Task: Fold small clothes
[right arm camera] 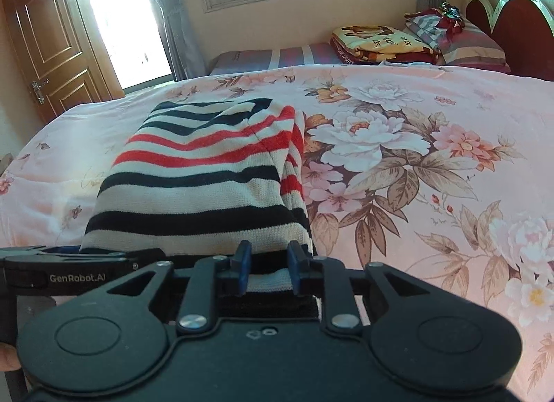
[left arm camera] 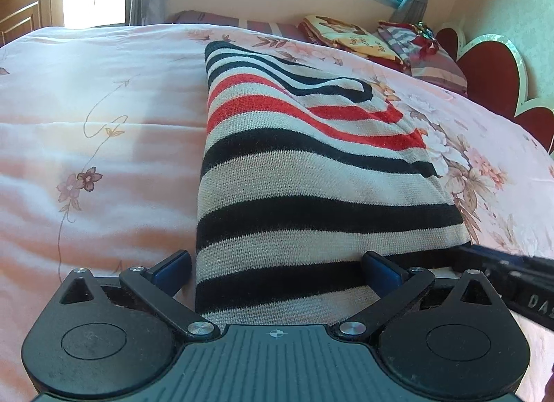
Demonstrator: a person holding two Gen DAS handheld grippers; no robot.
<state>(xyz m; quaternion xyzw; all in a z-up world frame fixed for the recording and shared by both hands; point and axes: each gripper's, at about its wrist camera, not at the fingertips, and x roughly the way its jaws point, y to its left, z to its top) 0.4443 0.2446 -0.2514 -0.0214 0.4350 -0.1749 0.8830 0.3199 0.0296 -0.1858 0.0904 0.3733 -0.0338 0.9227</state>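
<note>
Sweater (left arm camera: pixel 311 173) on bedspread (left arm camera: pixel 104 124) | left claw (left arm camera: pixel 277 272) agape astride hem | right claw (right arm camera: pixel 266 268) pinching hem | blankets (right arm camera: pixel 381 43) far

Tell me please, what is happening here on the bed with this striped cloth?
A person is folding a small striped sweater on a bed with a pink floral cover, using a handheld gripper in each hand. The sweater already lies folded into a narrow strip, with a sleeve laid over the top. Both grippers are at its near edge. The left gripper is wide open, with the hem lying between its fingers. The right gripper has its fingers closer together around the hem's right corner; whether it is pinching the cloth cannot be told.
</note>
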